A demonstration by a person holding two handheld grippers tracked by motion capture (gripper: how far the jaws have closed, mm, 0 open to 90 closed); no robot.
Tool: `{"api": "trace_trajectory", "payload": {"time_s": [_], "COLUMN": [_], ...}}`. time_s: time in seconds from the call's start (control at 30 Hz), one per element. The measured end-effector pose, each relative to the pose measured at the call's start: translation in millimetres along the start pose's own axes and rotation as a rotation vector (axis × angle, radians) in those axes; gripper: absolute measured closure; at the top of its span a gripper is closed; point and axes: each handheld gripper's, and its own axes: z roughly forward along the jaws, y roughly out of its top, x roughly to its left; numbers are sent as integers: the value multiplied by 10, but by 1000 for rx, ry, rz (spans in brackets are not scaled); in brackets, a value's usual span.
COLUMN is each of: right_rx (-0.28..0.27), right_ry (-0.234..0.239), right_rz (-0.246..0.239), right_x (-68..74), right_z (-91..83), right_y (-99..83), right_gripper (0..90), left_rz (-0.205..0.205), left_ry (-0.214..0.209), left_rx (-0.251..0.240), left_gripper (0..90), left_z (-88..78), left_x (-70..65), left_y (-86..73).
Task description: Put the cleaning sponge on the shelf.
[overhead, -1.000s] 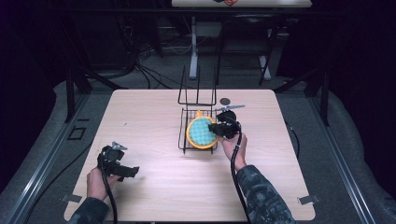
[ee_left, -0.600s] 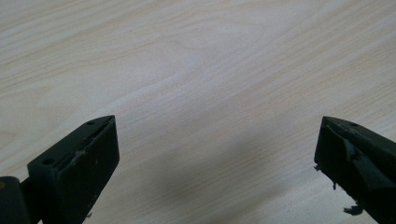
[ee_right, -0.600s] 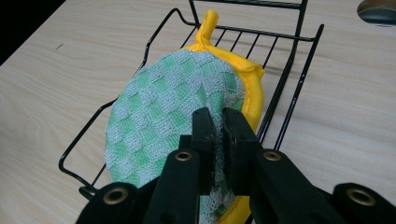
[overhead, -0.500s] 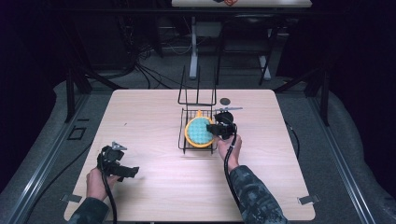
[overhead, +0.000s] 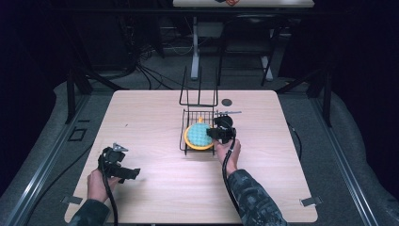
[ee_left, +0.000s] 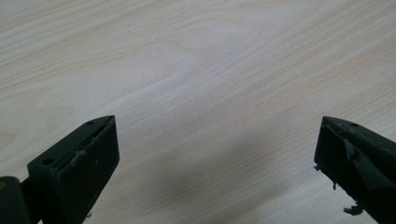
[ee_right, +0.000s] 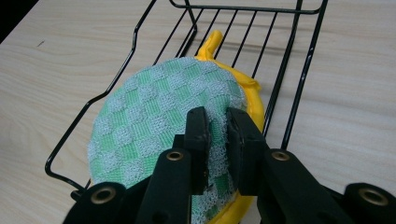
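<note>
Our right gripper (ee_right: 217, 140) is clamped on the pad's (ee_right: 163, 126) near edge inside the rack (ee_right: 299, 70); our left gripper (ee_left: 215, 154), jaws apart, hovers well away over bare counter (ee_left: 196, 70).

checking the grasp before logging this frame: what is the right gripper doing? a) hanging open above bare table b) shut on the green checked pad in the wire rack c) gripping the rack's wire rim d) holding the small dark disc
b: the right gripper has its jaws pinched on the green checked pad, which lies in the black wire rack.

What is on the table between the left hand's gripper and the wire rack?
Nothing: the high view shows bare wooden table between the left gripper and the wire rack.
</note>
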Motion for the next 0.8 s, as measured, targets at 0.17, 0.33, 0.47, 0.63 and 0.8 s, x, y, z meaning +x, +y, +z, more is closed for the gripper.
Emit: {"api": "trace_trajectory", "payload": {"time_s": [0.17, 0.33, 0.47, 0.63, 0.8], "right_rx": [9, -14, -8, 11, 11], "right_ry": [13, 28, 49, 75, 95], "right_rz": [1, -12, -37, -85, -150], "right_x": [9, -14, -22, -33, -46], "right_z": [-24, -97, -191, -344, -538], "right_y": [1, 17, 50, 68, 78], "right_gripper": [710, 550, 410, 274, 202], "left_rz": [2, 0, 7, 5, 8], "left_ry": [6, 6, 9, 5, 4], "left_rx": [-3, -4, -4, -3, 0], "left_gripper": [0, 0, 0, 0, 0], "left_z": [1, 1, -4, -9, -3], "left_x": [-2, -2, -5, -15, -20], "left_y": [-2, -2, 2, 6, 8]}}
